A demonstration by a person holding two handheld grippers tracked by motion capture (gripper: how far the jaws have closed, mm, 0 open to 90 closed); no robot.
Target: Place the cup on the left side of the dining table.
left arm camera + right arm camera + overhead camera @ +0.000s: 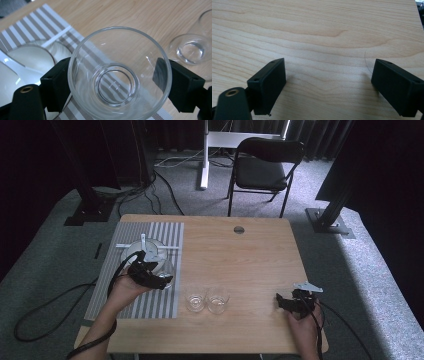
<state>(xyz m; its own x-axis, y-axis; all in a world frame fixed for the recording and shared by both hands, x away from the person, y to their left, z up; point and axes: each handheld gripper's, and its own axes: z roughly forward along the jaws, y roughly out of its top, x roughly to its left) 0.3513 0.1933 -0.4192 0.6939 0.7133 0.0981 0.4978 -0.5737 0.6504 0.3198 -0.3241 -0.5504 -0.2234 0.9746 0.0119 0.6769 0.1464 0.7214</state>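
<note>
My left gripper [161,279] is shut on a clear drinking glass [167,270] above the right part of the striped mat [150,305]. In the left gripper view the black jaws press on both sides of the upright glass [117,50], and the mat's stripes show through its base. Two more clear glasses [195,301] [217,300] stand side by side on the bare wood just right of the mat. One of them [191,51] appears at the right edge of the left gripper view. My right gripper [281,301] rests low near the table's right front, open over bare wood [329,85].
A white bowl [145,251] with a white utensil across it sits on the mat behind the held glass. The wooden table [250,255] has a round cable hole [239,229] at the back. A black chair [265,167] stands beyond the table.
</note>
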